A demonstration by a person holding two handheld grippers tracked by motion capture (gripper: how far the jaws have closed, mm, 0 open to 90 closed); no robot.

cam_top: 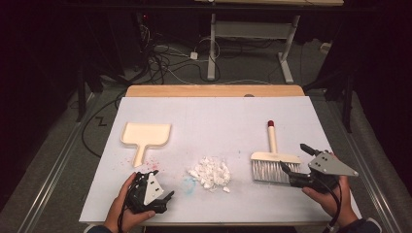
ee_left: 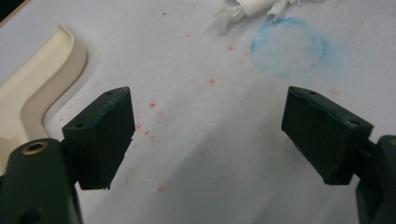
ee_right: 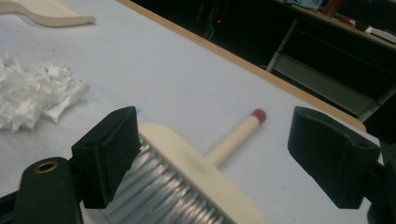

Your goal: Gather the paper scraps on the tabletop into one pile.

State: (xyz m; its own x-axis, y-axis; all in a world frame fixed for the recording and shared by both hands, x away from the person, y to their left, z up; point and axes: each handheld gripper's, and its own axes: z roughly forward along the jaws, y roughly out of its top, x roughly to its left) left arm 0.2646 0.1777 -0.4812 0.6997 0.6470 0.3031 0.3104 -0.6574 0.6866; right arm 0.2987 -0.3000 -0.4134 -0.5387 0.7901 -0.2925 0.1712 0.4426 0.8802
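Observation:
A cream brush [cam_top: 273, 162] with grey bristles and a red-tipped handle lies at the right of the white table cover. My right gripper [cam_top: 294, 156] stands open just right of its head. In the right gripper view the brush head [ee_right: 201, 182] lies between and below the wide-apart jaws of the right gripper [ee_right: 217, 133], and neither pad presses on it. A pile of white paper scraps [cam_top: 211, 173] sits mid-table. A cream dustpan [cam_top: 145, 135] lies at the left. My left gripper [cam_top: 158, 187] rests open near the front edge, below the dustpan's handle, with nothing between its jaws [ee_left: 208, 135].
Small red specks [ee_left: 152, 105] and a blue ring mark [ee_left: 289, 46] stain the white cover [cam_top: 218, 121]. Along the far side runs the wooden table edge [cam_top: 214, 91]. Beyond it are cables and a desk frame [cam_top: 252, 43] on the floor.

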